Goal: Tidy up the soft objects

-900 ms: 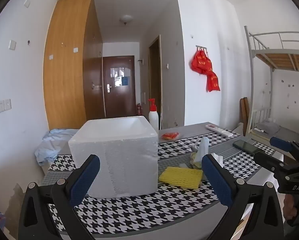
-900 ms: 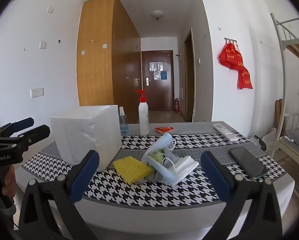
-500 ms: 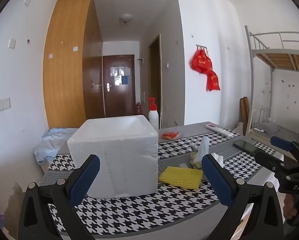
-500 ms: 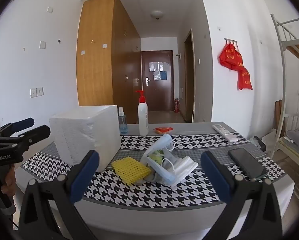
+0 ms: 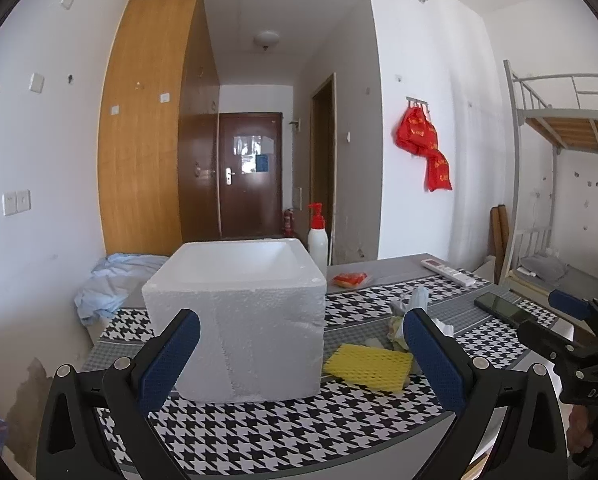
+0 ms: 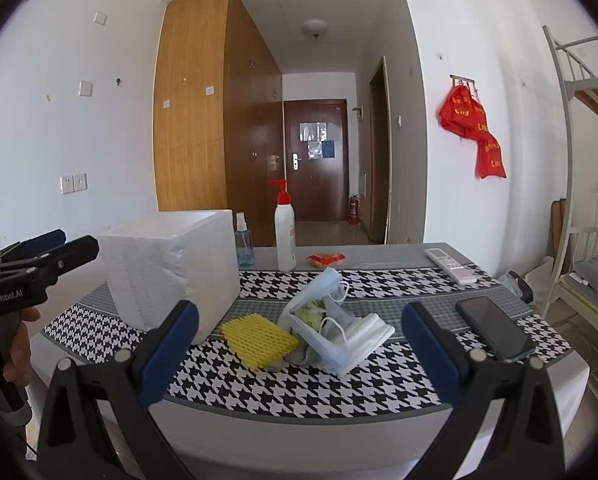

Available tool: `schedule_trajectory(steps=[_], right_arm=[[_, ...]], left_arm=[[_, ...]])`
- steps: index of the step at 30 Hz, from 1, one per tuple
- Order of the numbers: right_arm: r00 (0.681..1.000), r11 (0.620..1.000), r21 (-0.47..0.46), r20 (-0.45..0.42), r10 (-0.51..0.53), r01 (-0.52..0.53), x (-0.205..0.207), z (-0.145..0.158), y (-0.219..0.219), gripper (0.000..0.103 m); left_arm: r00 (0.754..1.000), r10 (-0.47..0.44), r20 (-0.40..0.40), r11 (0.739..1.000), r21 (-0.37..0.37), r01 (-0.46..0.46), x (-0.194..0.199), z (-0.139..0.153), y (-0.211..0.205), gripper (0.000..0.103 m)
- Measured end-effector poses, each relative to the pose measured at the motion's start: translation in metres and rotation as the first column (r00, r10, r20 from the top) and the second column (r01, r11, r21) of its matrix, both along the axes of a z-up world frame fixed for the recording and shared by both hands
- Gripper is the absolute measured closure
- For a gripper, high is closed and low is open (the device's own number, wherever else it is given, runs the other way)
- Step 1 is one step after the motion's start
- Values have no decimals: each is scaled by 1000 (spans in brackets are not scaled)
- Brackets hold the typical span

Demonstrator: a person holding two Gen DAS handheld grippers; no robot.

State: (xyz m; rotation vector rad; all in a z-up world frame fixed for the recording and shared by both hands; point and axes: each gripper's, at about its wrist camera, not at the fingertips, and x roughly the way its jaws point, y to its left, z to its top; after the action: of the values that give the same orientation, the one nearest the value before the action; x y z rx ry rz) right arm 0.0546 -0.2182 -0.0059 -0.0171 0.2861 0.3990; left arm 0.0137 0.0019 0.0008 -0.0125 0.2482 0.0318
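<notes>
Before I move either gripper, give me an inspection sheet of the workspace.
Surface: table under a black-and-white houndstooth cloth.
Job's things: yellow foam net lies flat beside the open white foam box; face masks heaped to its right.
Clutter: pump bottle, blue spray bottle, orange packet, remote control, phone.
Grippers: left gripper and right gripper both open, empty, short of the table edge.
Cables: nothing seen.
Surroundings: red bags on a wall hook, bunk bed, wardrobe, blue cloth behind the table.
</notes>
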Motion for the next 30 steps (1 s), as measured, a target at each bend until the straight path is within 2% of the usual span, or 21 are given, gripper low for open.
schedule_trajectory(steps=[7, 30], right_arm=[[1000, 1000, -1, -6, -1, 1, 2, -1, -2, 1], [1000, 1000, -17, -8, -10, 10, 6, -2, -3, 1]], left_arm=[[1000, 21, 18, 1000, -5, -21, -3, 2, 3, 1], [1000, 22, -15, 1000, 1, -22, 2, 2, 1, 1]])
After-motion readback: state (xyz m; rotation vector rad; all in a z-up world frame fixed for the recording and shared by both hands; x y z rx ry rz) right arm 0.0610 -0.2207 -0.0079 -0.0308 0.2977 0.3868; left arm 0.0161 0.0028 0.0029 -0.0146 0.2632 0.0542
